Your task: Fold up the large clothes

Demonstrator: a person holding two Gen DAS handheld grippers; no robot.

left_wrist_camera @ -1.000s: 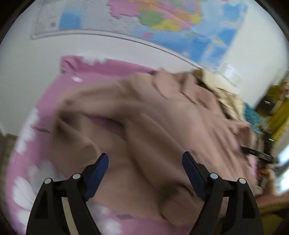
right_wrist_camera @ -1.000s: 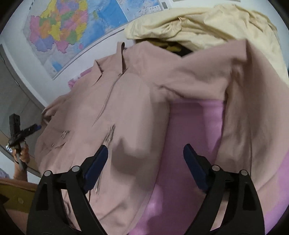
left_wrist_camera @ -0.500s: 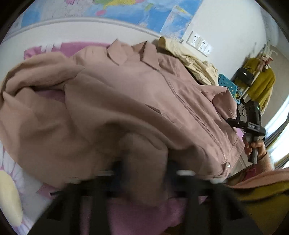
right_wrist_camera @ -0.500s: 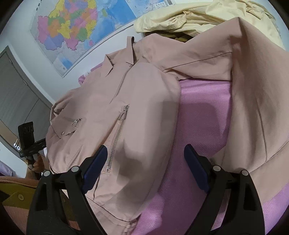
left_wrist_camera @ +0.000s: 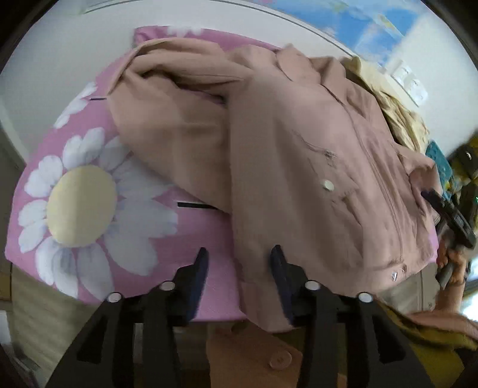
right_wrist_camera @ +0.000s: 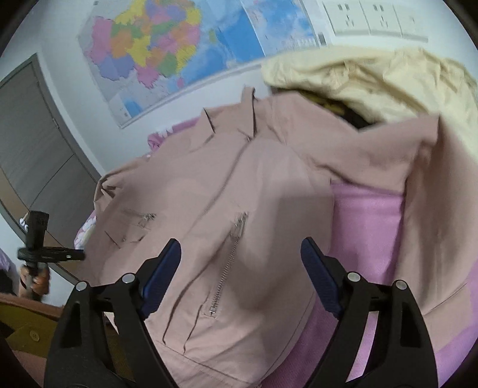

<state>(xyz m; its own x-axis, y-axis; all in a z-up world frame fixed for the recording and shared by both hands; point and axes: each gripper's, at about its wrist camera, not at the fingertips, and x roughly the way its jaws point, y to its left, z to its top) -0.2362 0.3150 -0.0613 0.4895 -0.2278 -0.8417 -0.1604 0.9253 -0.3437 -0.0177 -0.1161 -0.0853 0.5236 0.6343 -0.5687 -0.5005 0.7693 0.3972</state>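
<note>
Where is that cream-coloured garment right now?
In the right wrist view, the cream garment is heaped at upper right, behind the pink jacket, under the wall sockets.

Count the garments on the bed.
2: the dusty-pink zip jacket spread across the pink bedspread, and a cream garment bunched behind it against the wall. More may be hidden underneath.

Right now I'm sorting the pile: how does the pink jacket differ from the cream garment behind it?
The pink jacket is dusty pink and spread out front-up; the cream garment is pale yellow and bunched in a heap. The jacket shows metal zippers and a collar; the cream garment shows only folds. Both lie on the pink cloth.
</note>
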